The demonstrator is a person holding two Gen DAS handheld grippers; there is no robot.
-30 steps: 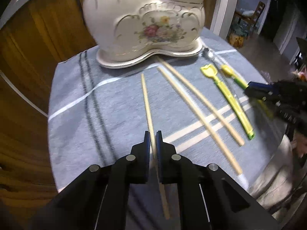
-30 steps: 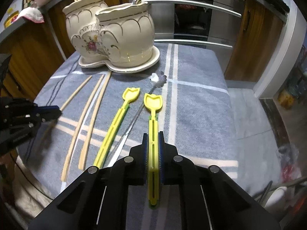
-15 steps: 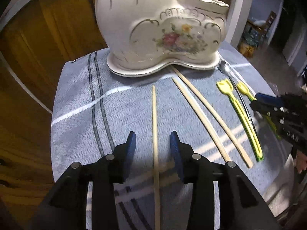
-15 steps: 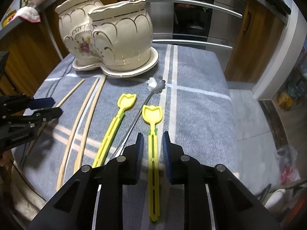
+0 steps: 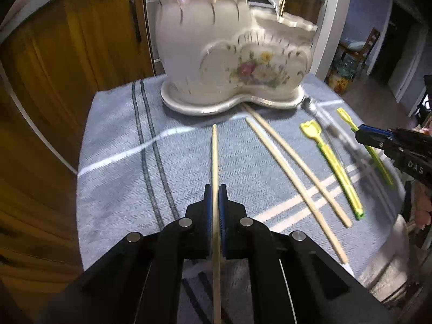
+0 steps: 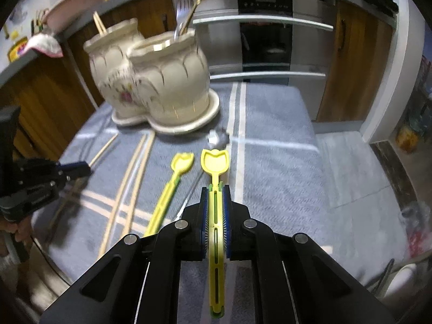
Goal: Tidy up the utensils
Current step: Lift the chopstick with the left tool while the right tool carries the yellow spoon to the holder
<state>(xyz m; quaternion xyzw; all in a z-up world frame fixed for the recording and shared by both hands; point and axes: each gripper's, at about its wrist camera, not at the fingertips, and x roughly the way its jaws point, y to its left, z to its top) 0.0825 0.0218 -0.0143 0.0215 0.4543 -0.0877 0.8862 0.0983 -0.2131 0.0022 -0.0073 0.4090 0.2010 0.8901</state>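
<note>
My left gripper is shut on a wooden chopstick that points toward the cream floral utensil holder. In the right wrist view, the jaws of my right gripper are closing and the pads press on the handle of a yellow tulip-shaped spoon. The holder has two pots: chopsticks stand in the left one and forks in the right. On the cloth lie two loose chopsticks, a second yellow spoon and a metal spoon.
A blue-grey striped cloth covers the small table, whose edges fall away on every side. Wooden cabinets stand to the left and an oven behind. The right gripper and left gripper each show in the other's view.
Both grippers stood open around their utensils half a second ago and have shut on them again. Both views now sit closer to the holder and show its rims.
</note>
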